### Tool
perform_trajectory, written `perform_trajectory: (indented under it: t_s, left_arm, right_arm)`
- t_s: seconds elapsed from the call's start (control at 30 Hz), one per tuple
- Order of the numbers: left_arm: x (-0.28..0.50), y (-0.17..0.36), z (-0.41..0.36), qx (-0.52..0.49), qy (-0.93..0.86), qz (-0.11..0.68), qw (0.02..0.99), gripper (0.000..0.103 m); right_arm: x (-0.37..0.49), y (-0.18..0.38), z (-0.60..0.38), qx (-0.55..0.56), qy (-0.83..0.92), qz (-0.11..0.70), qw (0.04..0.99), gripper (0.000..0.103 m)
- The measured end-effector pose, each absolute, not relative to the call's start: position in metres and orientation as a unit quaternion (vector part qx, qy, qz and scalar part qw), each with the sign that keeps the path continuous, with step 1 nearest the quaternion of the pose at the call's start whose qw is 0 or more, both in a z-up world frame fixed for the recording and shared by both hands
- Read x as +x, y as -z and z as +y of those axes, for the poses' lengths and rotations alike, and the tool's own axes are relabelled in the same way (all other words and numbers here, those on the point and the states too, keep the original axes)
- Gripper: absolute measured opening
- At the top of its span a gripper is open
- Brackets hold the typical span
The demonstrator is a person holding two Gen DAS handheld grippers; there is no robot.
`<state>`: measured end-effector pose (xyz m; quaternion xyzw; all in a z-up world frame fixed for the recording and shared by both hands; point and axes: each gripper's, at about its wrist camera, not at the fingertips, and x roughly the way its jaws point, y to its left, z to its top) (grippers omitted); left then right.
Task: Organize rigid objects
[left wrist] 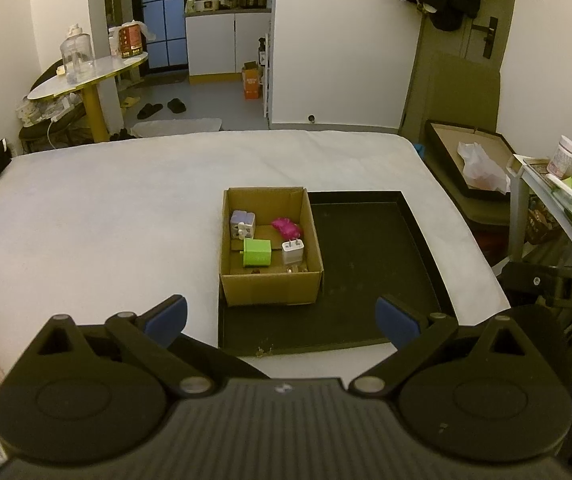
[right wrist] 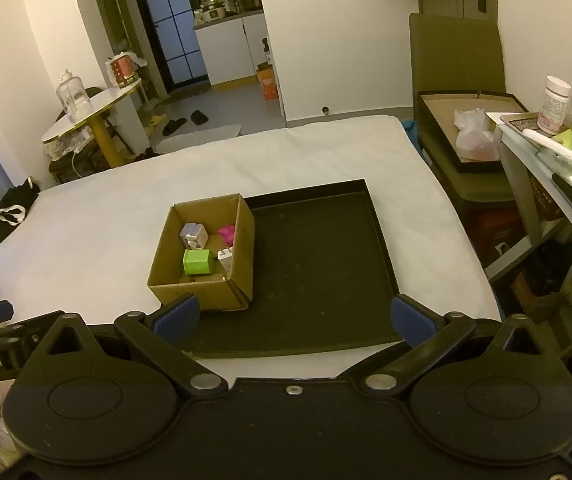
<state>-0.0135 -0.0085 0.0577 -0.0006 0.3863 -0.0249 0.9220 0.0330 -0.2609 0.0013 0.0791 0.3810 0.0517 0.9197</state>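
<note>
Both the left claw [left wrist: 282, 318] and right claw [right wrist: 293, 320] hover spread and empty before the cardboard box [left wrist: 272, 284], which stands in the black tray [left wrist: 369, 264] on the bed and holds green charger [left wrist: 257, 252], white plug [left wrist: 293, 251], pink item [left wrist: 286, 227] and lilac cube [left wrist: 242, 224]; sorting appears finished or unstarted, the next move likely a reach into the box.

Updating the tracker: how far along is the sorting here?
Looks nearly done. The green block, white charger plug, lilac cube and pink item all sit inside the cardboard box. The black tray holds nothing loose. Left gripper and right gripper are open, holding nothing.
</note>
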Motion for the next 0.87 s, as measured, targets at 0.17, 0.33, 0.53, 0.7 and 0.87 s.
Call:
perform_trajectory:
  t_s: [0.17,0.33,0.53,0.7,0.87]
  left_arm:
    - [-0.0133,-0.057,-0.0075,0.0,0.024,0.386,0.922,0.1]
    - [-0.0132,-0.0573,-0.0077,0.001,0.024,0.386,0.922,0.1]
    - [-0.0132,-0.0548,-0.0079,0.001,0.025,0.386,0.922,0.1]
    - [-0.0144,-0.0533,-0.0088,0.002,0.023,0.385,0.923,0.1]
    - [-0.0147,-0.0527,-0.0091,0.003,0.026,0.385,0.923,0.1]
  right_arm:
    - [0.0332,-0.0007,-0.2601,0.077,-0.052,0.38,0.92,0.103]
    - [0.0333,-0.0006,-0.2605,0.076,-0.051,0.38,0.92,0.103]
    - [0.0331,0.0,-0.2608,0.075,-0.05,0.381,0.92,0.103]
    - [0.033,0.0007,-0.2613,0.074,-0.05,0.381,0.92,0.103]
    - [0.0332,0.0023,-0.2612,0.074,-0.051,0.382,0.92,0.103]
